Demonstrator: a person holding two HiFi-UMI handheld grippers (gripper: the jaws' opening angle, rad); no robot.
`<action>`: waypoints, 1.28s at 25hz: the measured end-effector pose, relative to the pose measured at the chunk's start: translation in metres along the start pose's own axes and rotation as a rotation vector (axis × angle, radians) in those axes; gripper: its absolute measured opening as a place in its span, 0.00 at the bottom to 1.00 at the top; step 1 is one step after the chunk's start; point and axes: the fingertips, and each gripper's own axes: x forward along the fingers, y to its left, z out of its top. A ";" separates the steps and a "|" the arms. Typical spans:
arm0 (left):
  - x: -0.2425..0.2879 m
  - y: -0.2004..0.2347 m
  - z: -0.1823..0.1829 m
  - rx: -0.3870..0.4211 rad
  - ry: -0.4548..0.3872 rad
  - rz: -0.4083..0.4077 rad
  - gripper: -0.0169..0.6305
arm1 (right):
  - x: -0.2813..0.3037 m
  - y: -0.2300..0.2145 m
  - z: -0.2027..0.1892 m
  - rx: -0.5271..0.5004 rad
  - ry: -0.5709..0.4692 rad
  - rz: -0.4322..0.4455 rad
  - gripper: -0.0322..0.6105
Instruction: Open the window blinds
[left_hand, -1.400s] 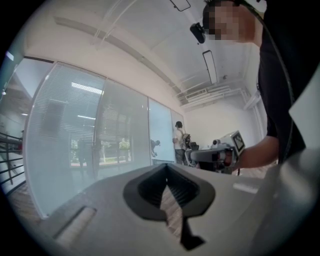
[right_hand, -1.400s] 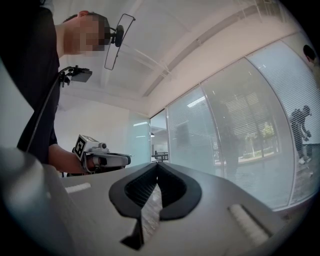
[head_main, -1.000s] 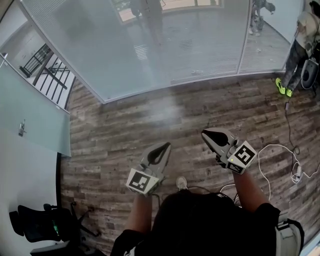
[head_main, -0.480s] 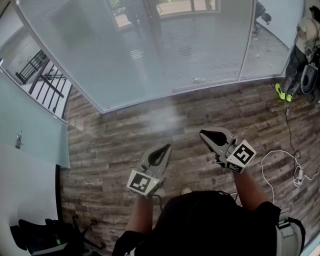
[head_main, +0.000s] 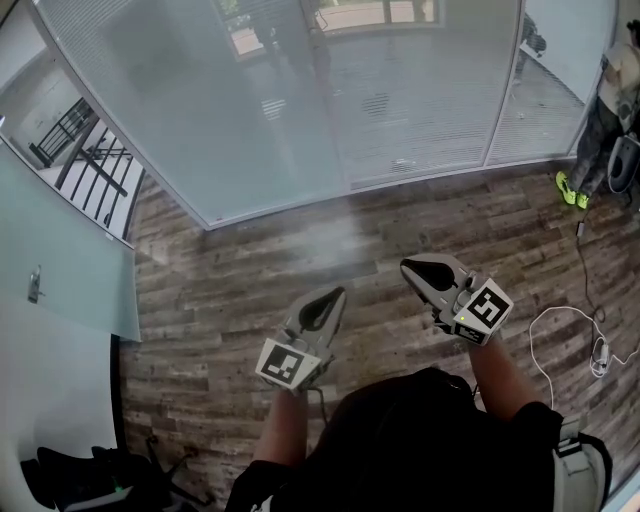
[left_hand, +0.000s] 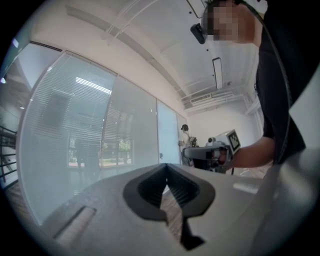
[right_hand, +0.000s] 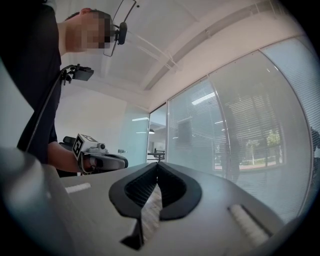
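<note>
The closed slatted blinds (head_main: 400, 90) hang behind a long glass wall across the top of the head view, and also show in the left gripper view (left_hand: 65, 135) and the right gripper view (right_hand: 250, 130). My left gripper (head_main: 335, 292) is held over the wood floor, pointing toward the wall, well short of the glass. Its jaws meet at the tips (left_hand: 166, 165) with nothing between them. My right gripper (head_main: 406, 266) is beside it to the right, also shut and empty (right_hand: 157, 163). Each gripper shows in the other's view.
A frosted glass door with a handle (head_main: 35, 285) stands at the left, with a black office chair (head_main: 90, 475) below it. A white cable (head_main: 570, 330) lies on the floor at the right. Another person in green shoes (head_main: 610, 110) stands at the far right.
The glass wall and floor have slid down and right in the head view as I stepped closer to the blinds. Both grippers kept their pose in front of me and stayed shut.
</note>
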 end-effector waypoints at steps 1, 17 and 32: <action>-0.002 0.004 -0.001 0.004 -0.004 0.004 0.03 | 0.003 0.000 -0.001 0.000 0.004 0.002 0.06; 0.011 0.020 -0.013 -0.015 0.006 0.044 0.03 | 0.015 -0.021 -0.013 0.035 0.009 0.029 0.06; 0.070 0.082 -0.011 0.041 0.033 0.105 0.03 | 0.065 -0.095 -0.019 0.025 0.000 0.109 0.06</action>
